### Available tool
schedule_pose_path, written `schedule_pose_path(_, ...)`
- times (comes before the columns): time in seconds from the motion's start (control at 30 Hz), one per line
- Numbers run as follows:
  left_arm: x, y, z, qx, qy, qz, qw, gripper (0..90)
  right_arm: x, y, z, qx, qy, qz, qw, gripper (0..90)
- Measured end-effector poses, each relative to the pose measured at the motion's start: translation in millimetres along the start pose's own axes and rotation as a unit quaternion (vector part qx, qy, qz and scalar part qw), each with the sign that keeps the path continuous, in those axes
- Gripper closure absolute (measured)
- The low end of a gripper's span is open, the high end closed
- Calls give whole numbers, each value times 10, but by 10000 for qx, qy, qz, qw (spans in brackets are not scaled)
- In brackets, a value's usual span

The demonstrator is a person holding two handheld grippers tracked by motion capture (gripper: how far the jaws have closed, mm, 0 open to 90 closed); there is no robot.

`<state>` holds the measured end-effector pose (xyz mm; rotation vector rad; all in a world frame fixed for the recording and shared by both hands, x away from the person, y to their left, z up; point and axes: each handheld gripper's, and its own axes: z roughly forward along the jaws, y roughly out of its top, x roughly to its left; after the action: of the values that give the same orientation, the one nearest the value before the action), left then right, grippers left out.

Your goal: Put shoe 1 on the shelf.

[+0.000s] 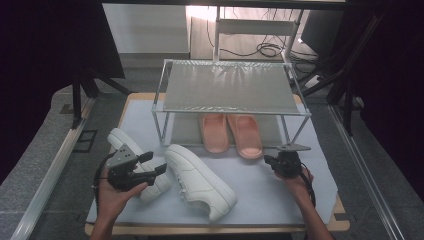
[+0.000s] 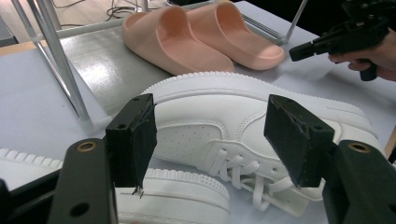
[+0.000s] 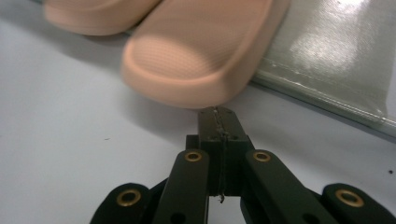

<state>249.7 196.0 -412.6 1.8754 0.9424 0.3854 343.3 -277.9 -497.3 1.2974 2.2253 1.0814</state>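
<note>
Two white sneakers lie on the pale mat: one [image 1: 200, 181] in the middle, slanted toward the front, the other [image 1: 135, 162] at the left under my left gripper [image 1: 156, 164]. That gripper is open; in the left gripper view its jaws frame the laced side of the middle sneaker [image 2: 224, 135], with the other sneaker's sole [image 2: 177, 196] just below. A pair of pink slides [image 1: 231, 134] rests on the rack's lower shelf. My right gripper [image 1: 270, 161] is shut with nothing in it, its tip [image 3: 217, 116] just short of the toe of a pink slide [image 3: 196, 70].
A metal two-tier rack [image 1: 230, 87] stands at the back of the table, its legs [image 2: 65, 70] near the sneakers. Bare mat [image 1: 280, 195] lies at the front right. Cables and dark stands sit beyond the table.
</note>
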Motion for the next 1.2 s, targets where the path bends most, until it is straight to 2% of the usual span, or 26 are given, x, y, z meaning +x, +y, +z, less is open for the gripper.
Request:
schedule_pose_path(0.13,5,-3,5,5,-2,-8,10000,348,-2,15,70,-2,30,56,10000,900)
schedule_pose_path(0.4,3,-2,-5,-5,-7,-1,10000,348,129,132,128,-83,93,-15,9999,900)
schedule_pose_path(0.63,7,-4,-8,-6,-7,-7,10000,348,251,224,257,-89,181,-59,9998,900)
schedule_pose_path(0.73,11,-7,-6,-4,-5,-15,10000,348,300,255,309,-113,135,-103,9998,900)
schedule_pose_path(0.93,13,-7,-5,-3,-2,-13,10000,348,308,300,402,-183,109,13,9998,900)
schedule_pose_path(1.07,15,-7,-14,-15,4,-14,10000,348,314,305,414,-219,70,38,9997,900)
schedule_pose_path(1.2,21,-8,-21,-25,16,-26,10000,348,349,300,351,-321,149,-10,9994,900)
